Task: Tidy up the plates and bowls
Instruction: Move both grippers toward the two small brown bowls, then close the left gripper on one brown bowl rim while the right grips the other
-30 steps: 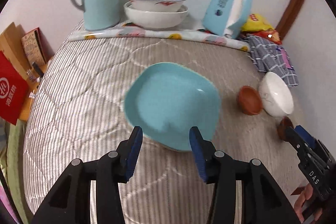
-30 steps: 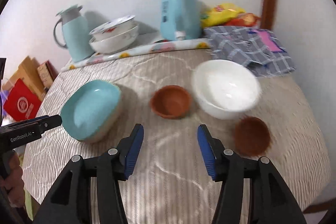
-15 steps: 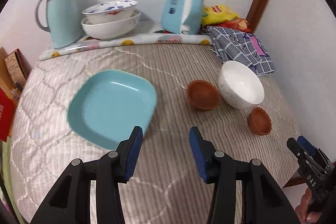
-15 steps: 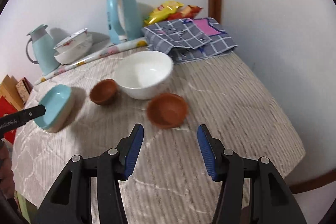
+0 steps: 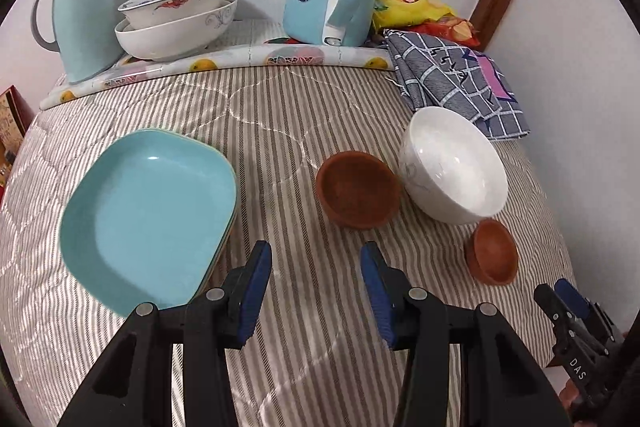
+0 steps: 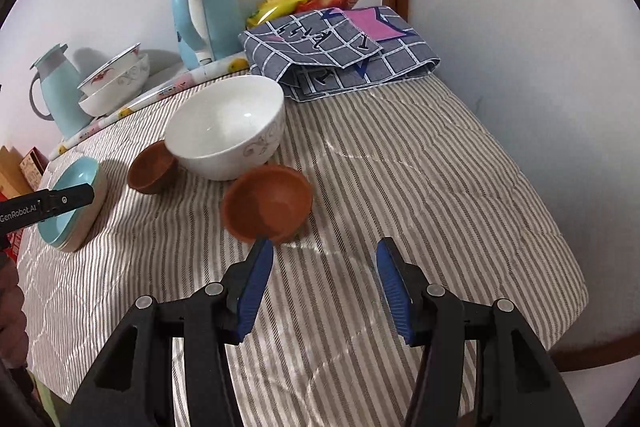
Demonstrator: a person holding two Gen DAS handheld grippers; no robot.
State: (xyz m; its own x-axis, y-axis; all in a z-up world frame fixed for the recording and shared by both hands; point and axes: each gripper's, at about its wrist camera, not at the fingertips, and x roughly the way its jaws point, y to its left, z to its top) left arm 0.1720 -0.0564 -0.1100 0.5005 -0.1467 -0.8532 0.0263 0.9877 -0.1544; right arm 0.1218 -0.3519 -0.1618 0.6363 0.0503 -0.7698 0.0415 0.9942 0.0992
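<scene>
Both grippers are spread and hold nothing. The left gripper [image 5: 316, 279] hovers over the striped bench [image 5: 280, 131] between the teal plates [image 5: 148, 215] and a brown bowl [image 5: 358, 195]. The right gripper [image 6: 324, 275] hangs just short of the nearer brown bowl [image 6: 268, 205], beside the white bowl [image 6: 226, 127]. A 1-sided nudge could tip that bowl on the soft quilted cover.
</scene>
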